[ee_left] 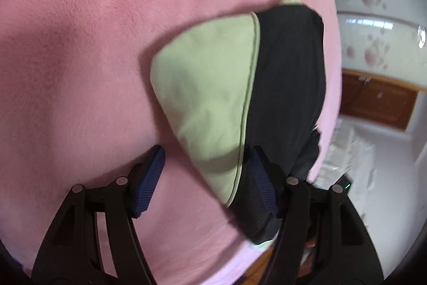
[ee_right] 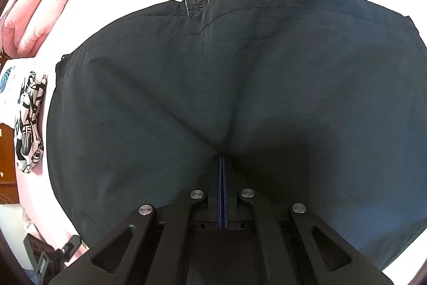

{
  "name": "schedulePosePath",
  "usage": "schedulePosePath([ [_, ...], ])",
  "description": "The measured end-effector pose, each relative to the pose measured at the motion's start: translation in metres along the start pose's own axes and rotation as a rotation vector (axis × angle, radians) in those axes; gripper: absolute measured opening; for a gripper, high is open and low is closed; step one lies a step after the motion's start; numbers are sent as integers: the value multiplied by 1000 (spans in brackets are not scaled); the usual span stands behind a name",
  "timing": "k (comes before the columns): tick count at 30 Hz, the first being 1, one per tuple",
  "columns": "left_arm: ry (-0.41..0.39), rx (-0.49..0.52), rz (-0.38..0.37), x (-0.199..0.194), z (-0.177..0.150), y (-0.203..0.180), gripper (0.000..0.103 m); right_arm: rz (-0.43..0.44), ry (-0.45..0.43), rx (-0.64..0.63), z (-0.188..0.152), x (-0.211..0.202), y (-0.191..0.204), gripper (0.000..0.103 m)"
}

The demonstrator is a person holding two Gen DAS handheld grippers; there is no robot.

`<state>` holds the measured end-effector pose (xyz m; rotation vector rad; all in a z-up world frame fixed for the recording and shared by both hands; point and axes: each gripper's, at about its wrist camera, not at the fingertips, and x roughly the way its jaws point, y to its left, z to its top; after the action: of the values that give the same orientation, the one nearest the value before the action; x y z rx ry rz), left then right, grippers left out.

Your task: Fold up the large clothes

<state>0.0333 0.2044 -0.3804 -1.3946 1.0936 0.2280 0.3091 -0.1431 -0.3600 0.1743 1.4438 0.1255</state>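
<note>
Across the pink blanket (ee_left: 80, 71) I see the dark garment (ee_right: 240, 98) spread flat, its pale green lining (ee_left: 208, 87) turned up along one edge. My right gripper (ee_right: 222, 160) is clenched on a pinch of the dark cloth. My left gripper (ee_left: 208, 178) hangs released, jaws wide, straddling the lining's corner.

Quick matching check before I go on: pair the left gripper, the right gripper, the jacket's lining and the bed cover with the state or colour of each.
Things:
1. left gripper
2. right gripper
3. jacket lining
4. bed cover

States or colours:
A. pink
B. shut on the dark jacket
C. light green
D. open, holding nothing

Pairs: 1-D, 2-B, 3-C, 4-A
</note>
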Motion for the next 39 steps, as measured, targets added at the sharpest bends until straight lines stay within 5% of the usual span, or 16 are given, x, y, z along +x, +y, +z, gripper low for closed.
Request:
schedulePosePath([
  [6, -121, -41, -112, 9, 18, -6, 63, -3, -10, -6, -3, 2, -3, 0],
  [9, -127, -8, -43, 19, 18, -18, 33, 2, -20, 5, -5, 2, -4, 0],
  [12, -180, -1, -39, 13, 10, -21, 16, 33, -33, 36, -8, 1, -9, 0],
  [20, -291, 213, -178, -48, -35, -83, 10, 170, -49, 70, -16, 3, -33, 0],
  [27, -400, 605, -173, -63, -143, -201, 8, 291, 48, -51, -16, 7, -54, 0],
  [31, -367, 731, -215, -38, -211, -259, 8, 408, 116, -14, -15, 13, -78, 0],
  [39, -209, 992, -131, 42, -327, -319, 8, 671, 203, 154, -22, 33, -139, 0],
])
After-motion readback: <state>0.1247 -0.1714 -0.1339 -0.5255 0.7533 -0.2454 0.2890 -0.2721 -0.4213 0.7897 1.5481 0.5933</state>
